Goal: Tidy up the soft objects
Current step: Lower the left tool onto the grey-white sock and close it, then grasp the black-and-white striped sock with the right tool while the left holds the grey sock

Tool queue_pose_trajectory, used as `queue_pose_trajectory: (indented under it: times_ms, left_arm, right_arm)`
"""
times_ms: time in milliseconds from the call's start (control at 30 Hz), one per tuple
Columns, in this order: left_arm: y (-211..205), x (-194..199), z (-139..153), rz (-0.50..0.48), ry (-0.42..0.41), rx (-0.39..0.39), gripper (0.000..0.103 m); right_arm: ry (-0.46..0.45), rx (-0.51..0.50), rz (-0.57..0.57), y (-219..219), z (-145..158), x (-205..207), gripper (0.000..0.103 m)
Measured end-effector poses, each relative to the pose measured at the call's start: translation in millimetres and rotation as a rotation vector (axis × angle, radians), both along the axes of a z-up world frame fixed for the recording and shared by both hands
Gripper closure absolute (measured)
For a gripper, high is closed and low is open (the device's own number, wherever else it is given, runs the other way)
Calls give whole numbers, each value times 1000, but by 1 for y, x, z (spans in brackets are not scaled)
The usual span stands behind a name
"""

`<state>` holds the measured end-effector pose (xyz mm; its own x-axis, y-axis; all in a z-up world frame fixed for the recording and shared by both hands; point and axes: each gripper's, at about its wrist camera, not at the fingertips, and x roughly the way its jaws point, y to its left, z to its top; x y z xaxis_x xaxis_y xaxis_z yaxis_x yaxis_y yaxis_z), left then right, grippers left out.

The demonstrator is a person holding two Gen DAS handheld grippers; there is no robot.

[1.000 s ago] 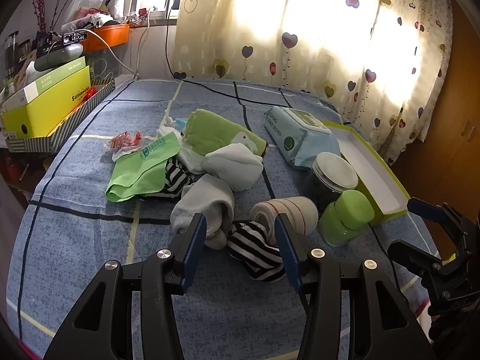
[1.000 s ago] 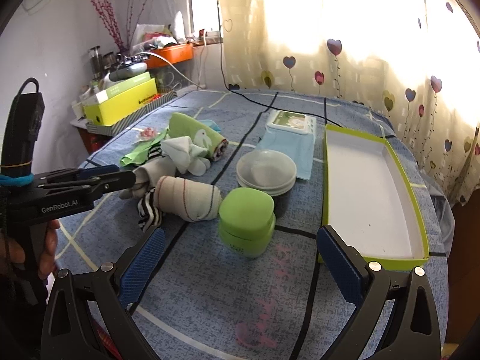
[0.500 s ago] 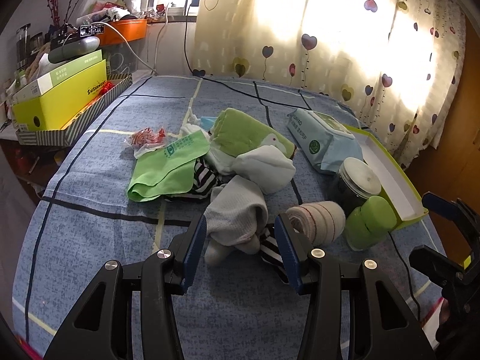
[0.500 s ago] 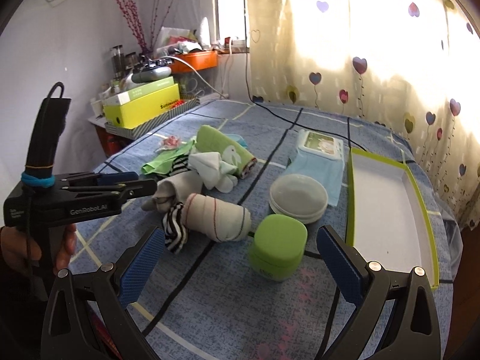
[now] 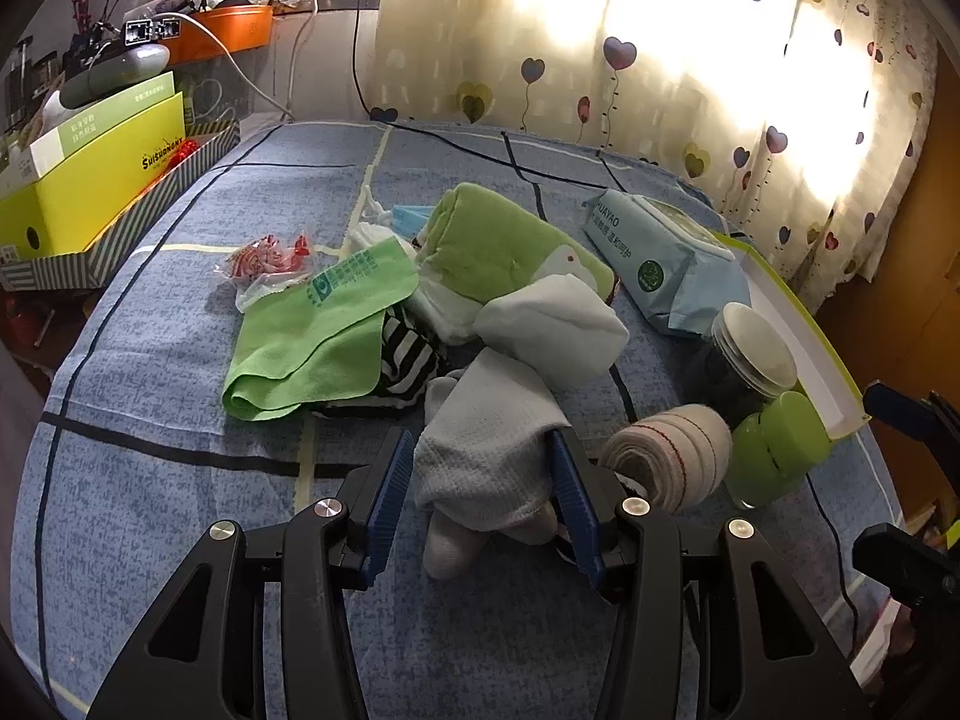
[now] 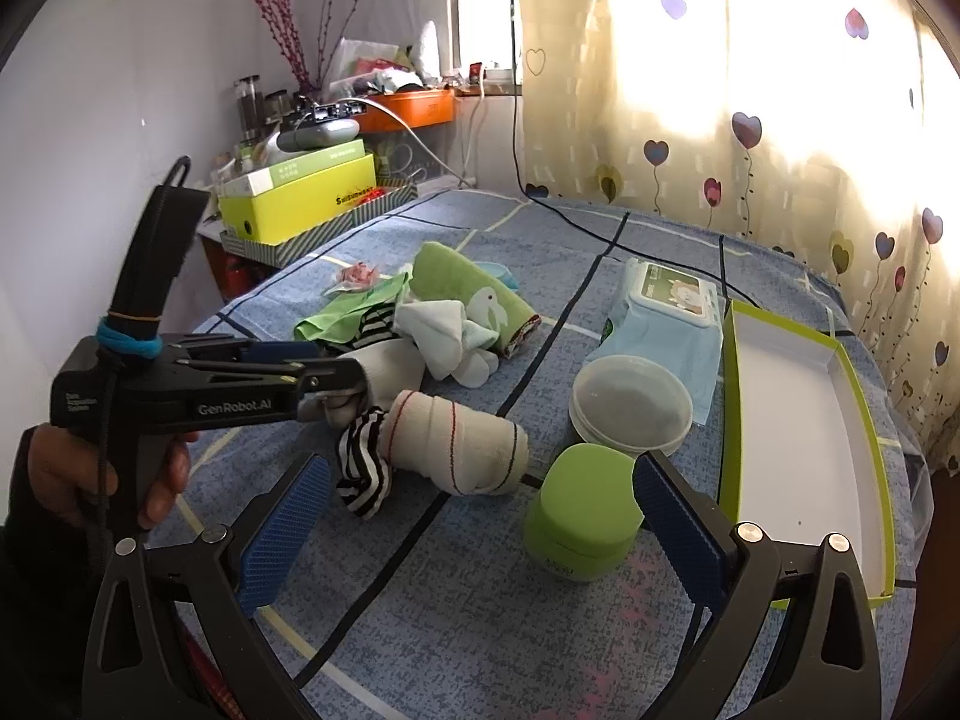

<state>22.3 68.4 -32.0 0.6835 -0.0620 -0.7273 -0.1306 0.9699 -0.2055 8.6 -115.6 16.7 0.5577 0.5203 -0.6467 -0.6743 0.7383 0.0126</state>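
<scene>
A pile of soft things lies on the blue bedspread: a grey-white sock point(image 5: 486, 450), a striped black-and-white sock point(image 6: 360, 468), a rolled beige sock point(image 5: 666, 462) point(image 6: 456, 444), a white sock point(image 5: 552, 324), a green cloth point(image 5: 318, 336) and a green towel point(image 5: 504, 246). My left gripper point(image 5: 483, 504) is open, its blue pads on either side of the grey-white sock; it also shows in the right wrist view point(image 6: 324, 378). My right gripper point(image 6: 480, 534) is wide open and empty, above the bed near a green jar point(image 6: 579, 510).
An open green-rimmed white box point(image 6: 798, 420) lies at the right edge of the bed. A clear-lidded jar point(image 6: 630, 405), a wipes pack point(image 5: 654, 252) and a candy wrapper point(image 5: 270, 258) lie around the pile. A yellow box point(image 5: 90, 180) stands left, beyond the bed.
My left gripper has moved forward from the striped sock to straddle the grey-white sock. My right gripper has pulled back and risen slightly, staying open.
</scene>
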Motion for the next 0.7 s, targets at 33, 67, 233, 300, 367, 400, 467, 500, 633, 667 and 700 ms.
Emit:
queue_pose_trajectory:
  times_ms: [33, 67, 233, 300, 367, 400, 467, 500, 633, 667, 700]
  left_arm:
    - [1, 3, -3, 0, 9, -4, 54]
    - [2, 5, -5, 0, 14, -7, 54]
    - [4, 11, -11, -19, 14, -39, 55]
    - [7, 9, -11, -24, 3, -54, 60]
    - [10, 7, -11, -31, -9, -77, 69]
    - [12, 5, -10, -29, -15, -86, 70]
    - [16, 1, -9, -23, -29, -94, 73]
    - [18, -1, -8, -17, -35, -96, 74]
    - [28, -11, -5, -12, -55, -141, 75]
    - [29, -13, -3, -8, -59, -143, 75]
    - [31, -17, -2, -3, -66, -140, 75]
  right_arm:
    - [3, -2, -3, 1, 0, 2, 1]
    - [6, -3, -5, 2, -1, 3, 1]
    - [16, -18, -3, 8, -2, 11, 1]
    - [20, -25, -1, 12, -3, 13, 1]
    - [19, -31, 1, 15, -3, 14, 1]
    - [21, -36, 0, 17, -4, 14, 1]
    - [25, -44, 3, 20, -5, 15, 1]
    - [27, -47, 8, 22, -5, 15, 1]
    - [33, -52, 42, 30, -7, 10, 2]
    - [34, -51, 49, 32, -7, 8, 3]
    - [39, -52, 60, 34, -8, 6, 6]
